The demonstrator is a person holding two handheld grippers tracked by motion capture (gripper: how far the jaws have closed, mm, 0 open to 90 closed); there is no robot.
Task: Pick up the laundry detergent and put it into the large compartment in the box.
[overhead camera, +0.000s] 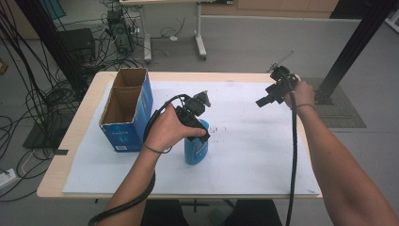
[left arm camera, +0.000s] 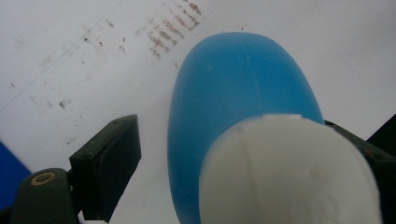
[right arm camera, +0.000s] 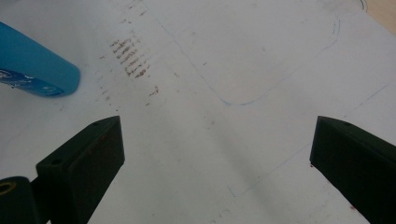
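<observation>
The bottle (overhead camera: 196,147) stands upright on the bench's white sheet (overhead camera: 254,155), just right of the open box (overhead camera: 128,109), probably its destination. The left gripper (overhead camera: 200,123) straddles its white cap (left arm camera: 289,172) from above, jaws wide and not clamped. The right gripper (overhead camera: 272,94) hovers well apart, jaws wide, keeping clear.

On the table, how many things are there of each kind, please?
Blue bottle with white cap: 1
Blue cardboard box, open on top: 1
White sheet covering the table: 1
Total: 3
</observation>
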